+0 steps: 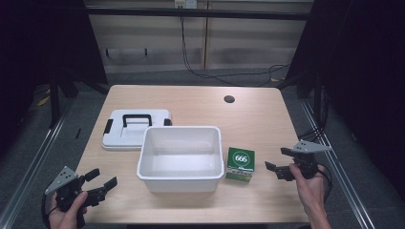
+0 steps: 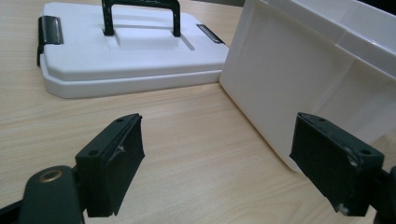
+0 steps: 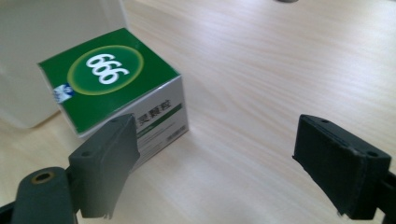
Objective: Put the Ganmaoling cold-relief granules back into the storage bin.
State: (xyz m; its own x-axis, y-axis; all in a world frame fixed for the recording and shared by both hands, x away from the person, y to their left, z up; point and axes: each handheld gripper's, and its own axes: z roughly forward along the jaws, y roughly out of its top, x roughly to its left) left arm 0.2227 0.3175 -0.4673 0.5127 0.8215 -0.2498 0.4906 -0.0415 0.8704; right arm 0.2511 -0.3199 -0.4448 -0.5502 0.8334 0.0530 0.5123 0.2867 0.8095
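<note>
Two grippers wait with jaws apart and empty, yet the right gripper (image 1: 281, 163) is nearer, the green box (image 1: 240, 163) lying just to its left.

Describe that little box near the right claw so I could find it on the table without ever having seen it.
Start at the big open white plastic tub in the middle of the light wooden table. Just to its right stands a small cardboard box with a green top, between the tub and the right claw. It alone is coloured, with white digits 666 inside a ring.
</note>
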